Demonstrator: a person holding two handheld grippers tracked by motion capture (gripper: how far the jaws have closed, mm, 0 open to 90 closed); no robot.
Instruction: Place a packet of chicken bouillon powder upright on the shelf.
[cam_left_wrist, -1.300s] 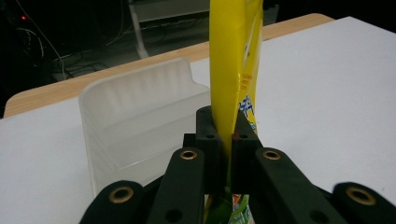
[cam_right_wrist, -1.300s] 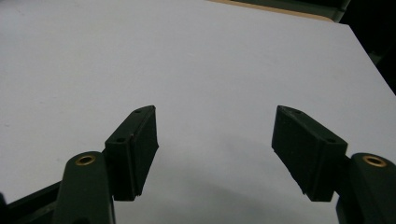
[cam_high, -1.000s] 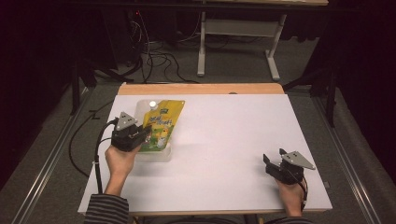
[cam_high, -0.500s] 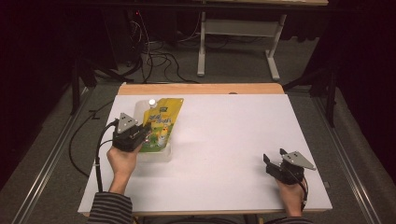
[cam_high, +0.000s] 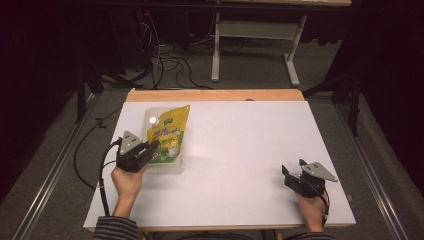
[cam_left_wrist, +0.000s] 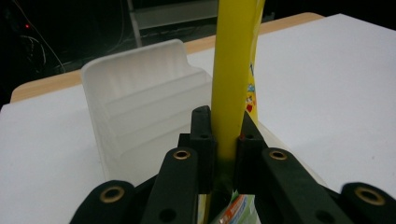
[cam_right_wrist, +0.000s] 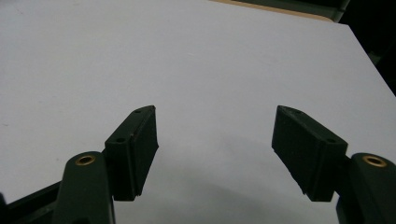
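The left gripper (cam_left_wrist: 223, 140), seen in its own view at lower centre, has its two black jaws clamped on the edge of a yellow pouch (cam_left_wrist: 231, 70), whose thin side rises between the pads to the top of the frame; the jaws have just been opening a little, yet the pouch stays pinched between them; printed colours of the pouch face show at lower centre and along its right edge. Just left of the pouch stands a clear plastic tray (cam_left_wrist: 140, 112) with a ribbed, stepped wall, resting on the white table (cam_left_wrist: 336, 79). In the high view the left gripper (cam_high: 150, 148) lies at left of centre, held by the person's left hand (cam_high: 127, 182); the pouch (cam_high: 169, 132), with a white cap near its upper left corner, slants over the clear plastic tray (cam_high: 172, 167). The right gripper (cam_right_wrist: 215, 144), in its own view, holds its jaws wide apart over bare table (cam_right_wrist: 187, 56), nothing between them; in the high view it (cam_high: 292, 176) sits at lower right, well apart from the pouch, held by the right hand (cam_high: 311, 210); a wooden strip (cam_high: 215, 95) borders the table's far edge.
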